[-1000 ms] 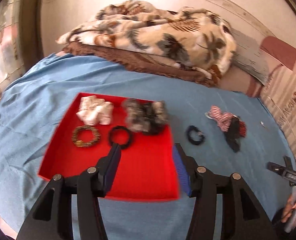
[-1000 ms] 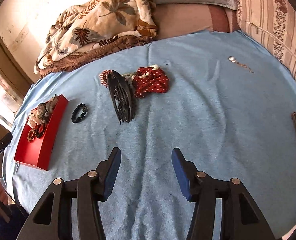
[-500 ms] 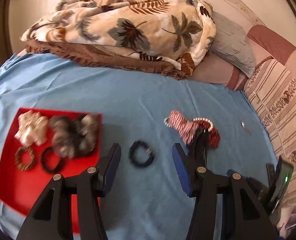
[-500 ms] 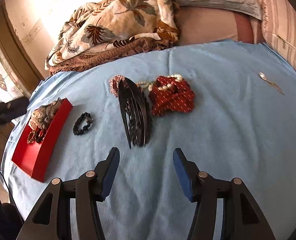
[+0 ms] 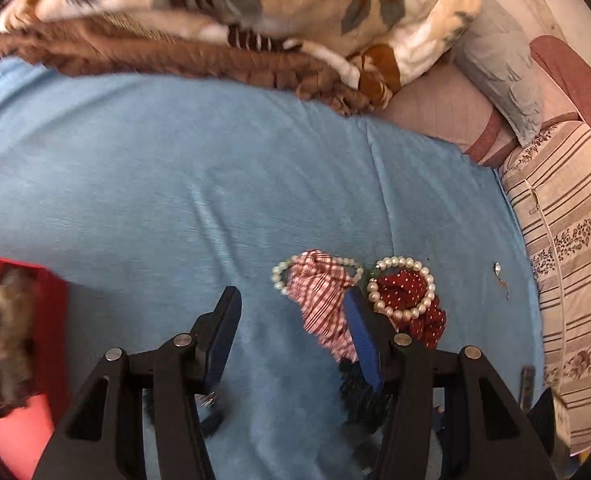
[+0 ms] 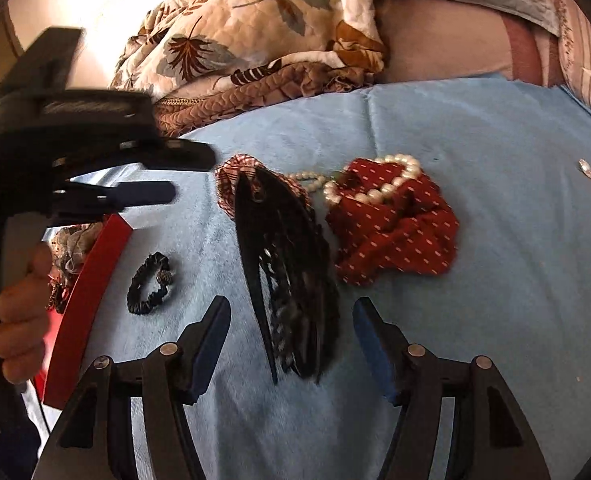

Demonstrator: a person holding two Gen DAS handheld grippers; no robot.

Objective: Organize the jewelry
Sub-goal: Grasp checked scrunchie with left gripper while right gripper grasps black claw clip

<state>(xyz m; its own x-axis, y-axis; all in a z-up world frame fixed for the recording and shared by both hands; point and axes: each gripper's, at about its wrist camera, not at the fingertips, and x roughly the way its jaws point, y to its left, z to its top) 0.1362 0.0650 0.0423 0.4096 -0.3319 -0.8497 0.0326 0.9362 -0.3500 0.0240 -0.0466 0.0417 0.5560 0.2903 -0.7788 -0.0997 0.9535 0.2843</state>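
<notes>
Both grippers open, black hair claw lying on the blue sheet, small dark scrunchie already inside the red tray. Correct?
Not quite. The small dark scrunchie is not in the red tray; it lies on the blue sheet just beside the tray, as the right wrist view shows. The rest holds: left gripper and right gripper are open, and the black hair claw lies on the sheet.

Red tray (image 5: 53, 320) cut off by the left edge in the left wrist view, contents blurred beyond telling. Black scrunchie (image 5: 211, 412) mostly hidden behind the left gripper (image 5: 291, 320) fingers. Black hair claw (image 5: 361, 400) largely hidden there too, behind the right finger. Far blanket (image 5: 223, 4) smeared by blur. Small trinket (image 5: 500, 274) at right too small to identify.
</notes>
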